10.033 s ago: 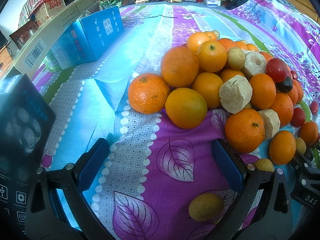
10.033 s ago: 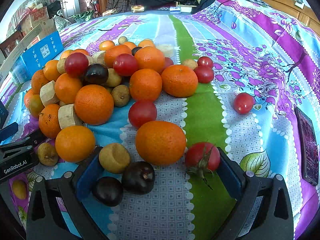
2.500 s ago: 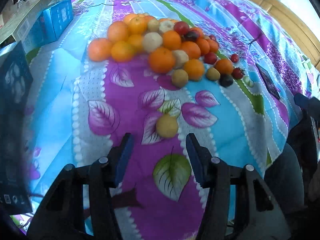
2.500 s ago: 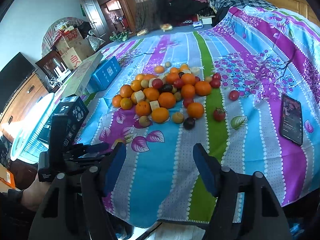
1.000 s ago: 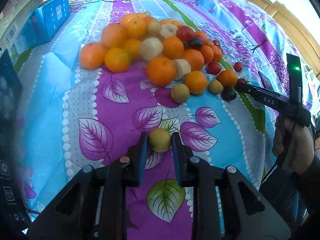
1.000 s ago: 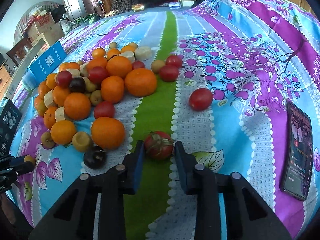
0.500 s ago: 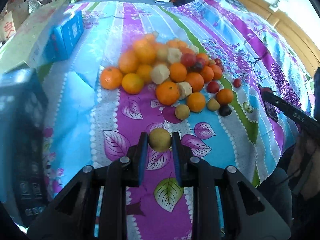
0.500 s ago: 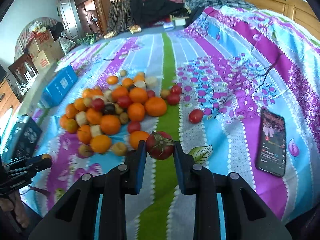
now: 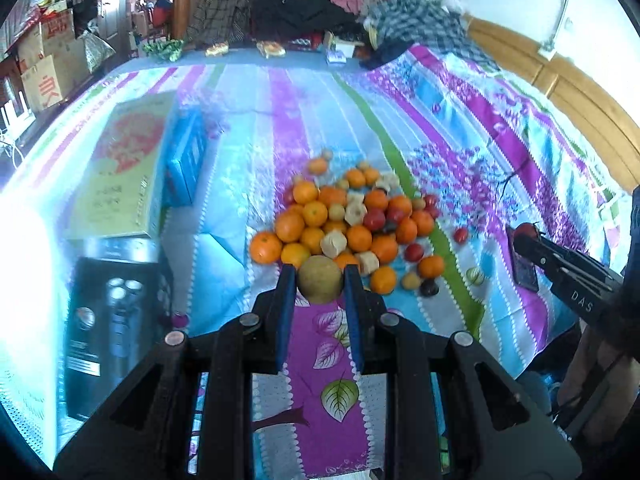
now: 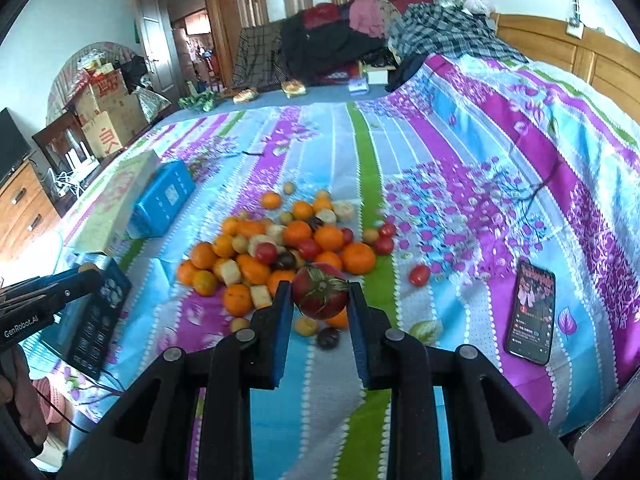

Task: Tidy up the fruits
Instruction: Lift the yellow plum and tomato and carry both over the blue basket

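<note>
My left gripper [image 9: 319, 284] is shut on a round yellow-green fruit [image 9: 319, 285], held well above the bed. My right gripper [image 10: 319, 297] is shut on a red tomato [image 10: 320, 297] with a dried green stalk, also lifted high. A pile of fruit [image 9: 344, 224] lies on the bedspread beyond both: oranges, red tomatoes, pale cut chunks, small yellow and dark fruits. The same pile [image 10: 280, 248] shows in the right wrist view. The right gripper [image 9: 530, 236] with its tomato appears at the right edge of the left view; the left gripper [image 10: 86, 270] shows at the left of the right view.
A colourful striped bedspread [image 10: 460, 152] covers the bed. A phone [image 10: 530, 312] lies at the right. A blue box [image 10: 162, 200], a long flat carton [image 9: 124, 168] and a black box [image 9: 112, 320] sit at the left. Clothes [image 10: 360, 32] are heaped at the far end.
Both grippers have risen with their fruit held, so the pile now looks smaller and farther below. The views have tilted up and show the room's far end.
</note>
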The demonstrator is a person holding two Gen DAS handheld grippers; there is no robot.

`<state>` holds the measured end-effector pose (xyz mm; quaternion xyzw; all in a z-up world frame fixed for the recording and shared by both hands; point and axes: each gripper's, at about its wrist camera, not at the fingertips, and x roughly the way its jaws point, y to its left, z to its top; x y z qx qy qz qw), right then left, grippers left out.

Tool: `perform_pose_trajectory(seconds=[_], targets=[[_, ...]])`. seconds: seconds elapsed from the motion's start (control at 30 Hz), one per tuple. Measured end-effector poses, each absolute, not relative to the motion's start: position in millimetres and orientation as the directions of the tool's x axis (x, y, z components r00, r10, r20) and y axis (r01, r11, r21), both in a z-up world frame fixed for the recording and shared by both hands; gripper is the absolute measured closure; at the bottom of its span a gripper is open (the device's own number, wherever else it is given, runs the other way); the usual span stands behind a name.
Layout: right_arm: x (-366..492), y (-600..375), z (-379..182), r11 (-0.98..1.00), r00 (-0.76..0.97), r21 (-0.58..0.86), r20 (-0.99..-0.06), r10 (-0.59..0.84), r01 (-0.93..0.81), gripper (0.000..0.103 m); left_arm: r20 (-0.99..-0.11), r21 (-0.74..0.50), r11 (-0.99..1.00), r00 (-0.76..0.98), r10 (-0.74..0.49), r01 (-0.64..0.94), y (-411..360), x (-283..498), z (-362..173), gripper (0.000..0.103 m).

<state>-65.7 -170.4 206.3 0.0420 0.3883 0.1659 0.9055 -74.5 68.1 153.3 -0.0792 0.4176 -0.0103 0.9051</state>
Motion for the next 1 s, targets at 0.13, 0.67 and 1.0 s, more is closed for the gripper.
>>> perform_pose_trajectory(seconds=[0.13, 0.67, 1.0], targets=[[-70, -157, 228, 0.932, 0.656, 0.208, -0.664, 0.358, -0.298, 0.072, -0.737, -0.158, 0.985, 0.672, -0.072, -0.067, 78, -79, 168, 0.079], [-84, -40, 302, 0.828, 0.605, 0.225, -0.589, 0.536, -0.514, 0.072, -0.686, -0.15, 0.95, 0.721, 0.099, -0.273, 173, -129, 218, 0.079], [-102, 67, 333, 0.691, 0.473, 0.232, -0.581, 0.663, -0.684, 0.072, -0.688, -0.154, 0.866, 0.68, 0.251, -0.476, 264, -189, 229, 0.079]])
